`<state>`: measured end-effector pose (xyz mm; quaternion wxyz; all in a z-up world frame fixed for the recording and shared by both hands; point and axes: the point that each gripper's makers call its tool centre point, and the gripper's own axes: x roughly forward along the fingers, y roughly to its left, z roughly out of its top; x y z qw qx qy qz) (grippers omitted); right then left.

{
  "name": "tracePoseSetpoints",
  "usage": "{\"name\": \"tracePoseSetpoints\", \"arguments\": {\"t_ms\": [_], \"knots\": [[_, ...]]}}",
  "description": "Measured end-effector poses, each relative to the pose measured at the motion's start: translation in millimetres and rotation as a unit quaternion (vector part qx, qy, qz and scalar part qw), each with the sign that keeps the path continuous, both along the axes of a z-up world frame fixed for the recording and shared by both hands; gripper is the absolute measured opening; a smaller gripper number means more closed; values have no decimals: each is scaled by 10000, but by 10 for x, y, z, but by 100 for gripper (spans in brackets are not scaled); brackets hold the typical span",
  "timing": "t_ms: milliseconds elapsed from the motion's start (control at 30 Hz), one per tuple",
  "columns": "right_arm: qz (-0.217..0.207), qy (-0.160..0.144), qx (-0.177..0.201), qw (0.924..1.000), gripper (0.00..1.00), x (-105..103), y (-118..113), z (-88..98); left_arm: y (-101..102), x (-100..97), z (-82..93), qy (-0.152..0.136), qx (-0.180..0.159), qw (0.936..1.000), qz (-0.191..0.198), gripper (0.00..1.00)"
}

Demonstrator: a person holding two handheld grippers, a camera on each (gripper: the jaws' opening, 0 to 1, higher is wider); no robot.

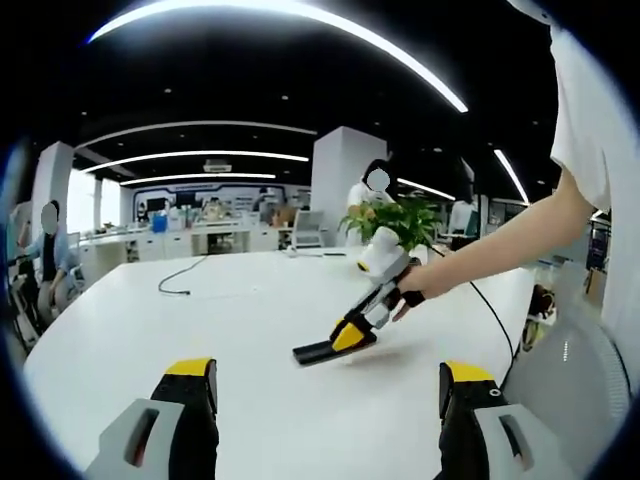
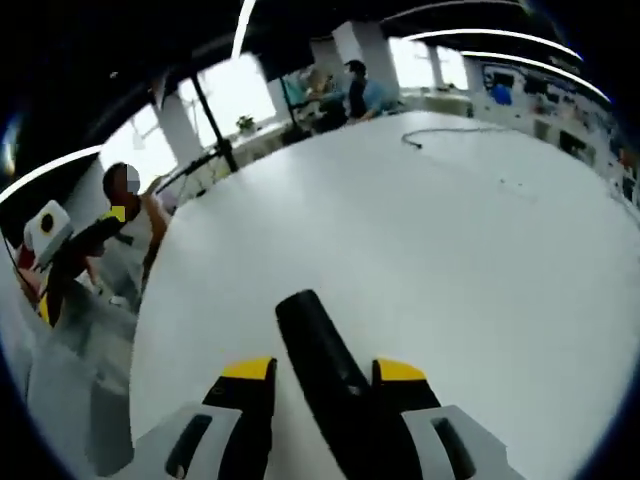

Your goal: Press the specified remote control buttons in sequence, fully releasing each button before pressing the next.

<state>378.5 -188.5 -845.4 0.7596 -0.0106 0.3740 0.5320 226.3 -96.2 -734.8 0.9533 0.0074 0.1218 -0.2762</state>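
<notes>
A black remote control [image 1: 315, 352] lies on the white table [image 1: 230, 310] in the left gripper view. My right gripper [image 1: 352, 334], held by a hand on a bare arm reaching in from the right, has its yellow tips at the remote's right end. In the right gripper view the remote [image 2: 315, 345] runs forward between my right gripper's [image 2: 324, 371] jaws, which stand close against its sides. My left gripper [image 1: 330, 372] is open with its jaws wide apart, hanging near the table's front and some way short of the remote. It also appears at the far left, my left gripper [image 2: 80, 262].
A thin black cable [image 1: 180, 280] lies on the far left of the table. A potted green plant [image 1: 410, 220] stands behind the right gripper. People sit at desks beyond the table edge [image 2: 360, 85]. A white chair back [image 1: 575, 385] is close on the right.
</notes>
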Motion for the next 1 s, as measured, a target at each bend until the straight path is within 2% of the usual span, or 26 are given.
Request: {"name": "tracePoseSetpoints", "arguments": {"t_ms": [33, 133, 300, 467, 600, 800, 1000], "knots": [[-42, 12, 28, 10000, 41, 2, 0, 2, -2, -1, -3, 8, 3, 10000, -2, 95], [-181, -222, 71, 9996, 45, -14, -15, 27, -10, -4, -12, 27, 18, 10000, -19, 95], [-650, -577, 344, 9956, 56, 129, -78, 144, -12, -5, -23, 52, 24, 10000, -29, 95], [-1229, -920, 710, 9856, 73, 216, -191, 382, -10, -3, -28, 73, 13, 10000, -27, 95], [-1660, -956, 1046, 9759, 83, 191, -295, 575, -9, -1, -25, 72, -4, 10000, -19, 95], [-1944, -1135, 1159, 9674, 94, 76, -469, 742, -1, 2, -17, 72, -48, 10000, 10, 95], [-1981, -1244, 979, 9673, 99, -54, -571, 765, -10, -3, -19, 73, -43, 10000, -11, 95]]}}
